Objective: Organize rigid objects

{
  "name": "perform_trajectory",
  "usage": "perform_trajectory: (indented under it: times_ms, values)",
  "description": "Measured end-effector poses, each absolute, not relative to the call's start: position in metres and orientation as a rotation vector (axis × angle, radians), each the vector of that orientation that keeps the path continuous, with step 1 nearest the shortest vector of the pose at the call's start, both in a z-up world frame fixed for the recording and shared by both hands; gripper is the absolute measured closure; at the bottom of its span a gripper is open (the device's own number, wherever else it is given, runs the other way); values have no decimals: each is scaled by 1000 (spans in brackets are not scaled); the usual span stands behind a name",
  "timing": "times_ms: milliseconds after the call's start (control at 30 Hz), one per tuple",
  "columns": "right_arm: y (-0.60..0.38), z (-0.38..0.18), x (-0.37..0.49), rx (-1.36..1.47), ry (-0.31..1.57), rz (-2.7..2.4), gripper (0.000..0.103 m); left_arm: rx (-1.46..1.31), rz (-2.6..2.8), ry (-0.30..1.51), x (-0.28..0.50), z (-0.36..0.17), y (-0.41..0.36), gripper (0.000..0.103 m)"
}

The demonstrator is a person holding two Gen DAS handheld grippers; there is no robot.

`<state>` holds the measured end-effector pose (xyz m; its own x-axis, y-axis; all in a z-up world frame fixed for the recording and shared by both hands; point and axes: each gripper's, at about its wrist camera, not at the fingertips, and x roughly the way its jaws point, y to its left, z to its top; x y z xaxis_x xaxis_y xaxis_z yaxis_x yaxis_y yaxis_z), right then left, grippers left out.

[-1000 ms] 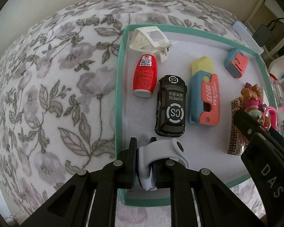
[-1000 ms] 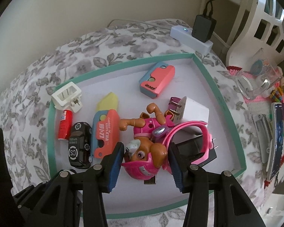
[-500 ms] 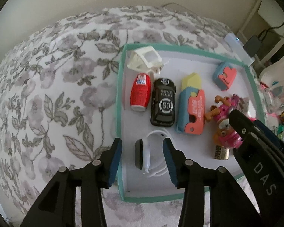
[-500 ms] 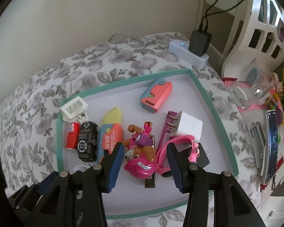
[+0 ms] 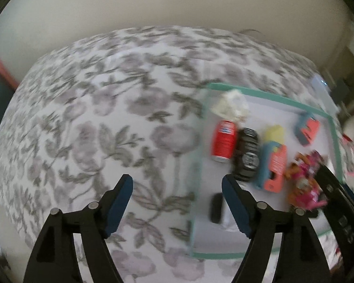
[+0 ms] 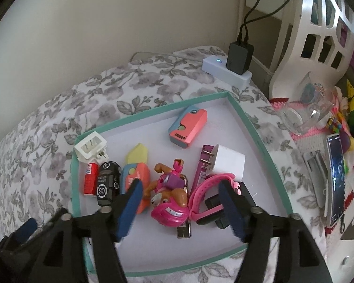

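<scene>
A teal-rimmed white tray (image 6: 257, 139) lies on a floral bedspread and holds several small objects. In the right wrist view they are a white plug holder (image 6: 90, 149), a red can (image 6: 91, 181), a black toy car (image 6: 108, 185), a blue-and-coral toy (image 6: 136, 174), a pink puppy figure (image 6: 170, 200), a pink watch band (image 6: 208, 193), a white charger (image 6: 227, 162) and a coral case (image 6: 188, 130). My right gripper (image 6: 180, 210) is open above the puppy figure. My left gripper (image 5: 177, 202) is open and empty over the tray's left rim (image 5: 198, 155). A white-and-black watch (image 5: 218, 208) lies by its right finger.
A power strip with a black adapter (image 6: 238, 57) sits behind the tray. To the right are a white chair (image 6: 318, 37), a glass cup (image 6: 306, 113), a phone (image 6: 337, 179) and small toys. The floral bedspread (image 5: 94, 122) spreads left of the tray.
My left gripper let go of the white watch, opened wide and drew back to the left. My right gripper released the puppy figure and pulled back and up.
</scene>
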<state>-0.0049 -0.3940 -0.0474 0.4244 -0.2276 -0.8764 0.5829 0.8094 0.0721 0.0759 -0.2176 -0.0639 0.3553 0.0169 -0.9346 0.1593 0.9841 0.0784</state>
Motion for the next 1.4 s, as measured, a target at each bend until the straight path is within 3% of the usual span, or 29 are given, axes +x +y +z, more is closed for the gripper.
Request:
perform_trajectory:
  times_ms: [33, 100, 333, 400, 1400]
  values:
    - [-394, -48, -5, 396, 1015, -523, 24, 158, -56, 1204, 79, -65, -211, 23]
    - [-392, -49, -4, 393, 1019, -514, 21, 149, 0, 1200, 83, -66, -200, 9]
    - [-386, -53, 0, 367, 1032, -484, 16, 110, 70, 1185, 91, -63, -176, 5]
    - [-385, -54, 0, 367, 1035, -484, 0, 111, 84, 1183, 92, -64, -173, 5]
    - [-338, -27, -29, 264, 1037, -438, 0, 180, 29, 1148, 51, -30, -149, 5]
